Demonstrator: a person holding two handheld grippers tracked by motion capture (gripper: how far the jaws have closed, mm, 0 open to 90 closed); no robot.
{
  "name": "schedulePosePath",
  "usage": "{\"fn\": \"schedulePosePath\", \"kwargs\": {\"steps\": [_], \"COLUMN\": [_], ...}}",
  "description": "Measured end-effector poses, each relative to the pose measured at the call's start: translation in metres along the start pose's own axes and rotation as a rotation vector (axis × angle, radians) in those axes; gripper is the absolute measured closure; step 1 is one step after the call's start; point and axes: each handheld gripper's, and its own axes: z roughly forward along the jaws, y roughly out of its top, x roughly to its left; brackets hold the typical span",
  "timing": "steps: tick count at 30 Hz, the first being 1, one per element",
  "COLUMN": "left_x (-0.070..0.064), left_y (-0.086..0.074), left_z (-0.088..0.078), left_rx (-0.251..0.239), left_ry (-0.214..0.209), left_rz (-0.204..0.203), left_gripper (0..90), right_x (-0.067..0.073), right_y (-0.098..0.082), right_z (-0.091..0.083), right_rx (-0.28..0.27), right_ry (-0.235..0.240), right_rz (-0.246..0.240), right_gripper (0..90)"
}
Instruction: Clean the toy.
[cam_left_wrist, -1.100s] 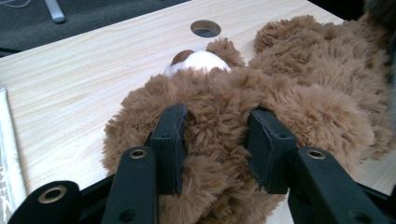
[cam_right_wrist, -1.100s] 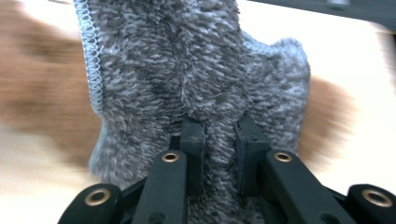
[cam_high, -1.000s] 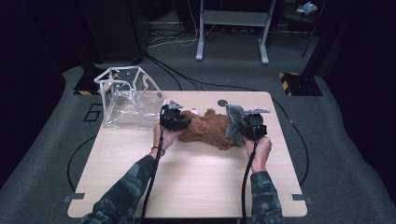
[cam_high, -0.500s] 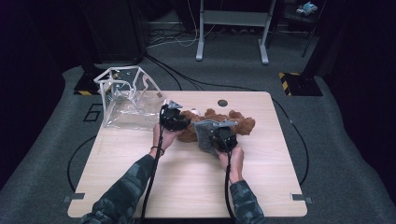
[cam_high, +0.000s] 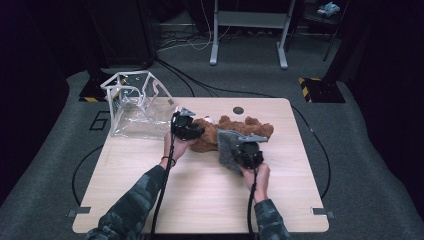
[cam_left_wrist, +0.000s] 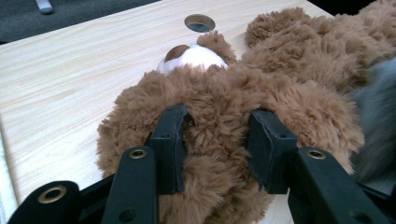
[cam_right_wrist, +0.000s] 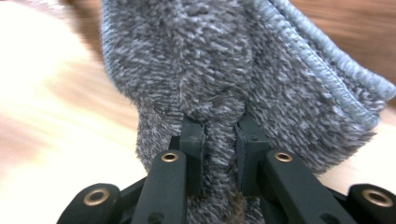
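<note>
Left claw (cam_left_wrist: 217, 140) clamped on the brown teddy bear (cam_left_wrist: 261, 93), which lies mid-bench (cam_high: 150, 200). Right claw (cam_right_wrist: 219, 140) pinched on a fold of grey fleece cloth (cam_right_wrist: 224, 70) beside the bear. Clear plastic bag (cam_high: 137, 107) at bench's far left corner. No legible writing.

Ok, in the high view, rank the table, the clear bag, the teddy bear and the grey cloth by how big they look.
1. Table, by far the largest.
2. Clear bag.
3. Teddy bear, partly hidden by both hand-held grippers, so its place against the bag is unsure.
4. Grey cloth, smallest, though bunched.
</note>
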Motion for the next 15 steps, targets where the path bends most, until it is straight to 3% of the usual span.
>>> {"fn": "schedulePosePath", "kwargs": {"steps": [2,4,6,7,12,15], "left_x": [0.0,0.0,0.001,0.001,0.002,0.001], "left_y": [0.0,-0.001,-0.001,-0.001,-0.002,-0.002], "left_z": [0.0,0.0,0.0,0.001,0.0,0.001], "left_rx": [-0.001,-0.009,-0.009,-0.014,-0.019,-0.022], "left_ry": [-0.003,-0.003,-0.004,-0.007,-0.014,-0.021], "left_rz": [-0.001,-0.008,-0.009,-0.01,-0.009,-0.011], "left_gripper": [58.0,58.1,58.0,58.0,58.0,57.9], "right_x": [0.015,0.03,0.036,0.036,0.017,-0.002], "right_y": [0.006,0.012,0.016,0.016,0.01,0.003], "right_z": [0.013,0.026,0.04,0.043,0.038,0.025], "right_rx": [0.01,0.03,0.046,0.053,0.045,0.047], "right_ry": [0.051,0.067,0.074,0.074,0.089,0.053], "right_rz": [-0.033,-0.041,-0.056,-0.038,-0.01,0.02], "right_gripper": [76.4,75.8,75.6,75.6,76.0,76.2]}}
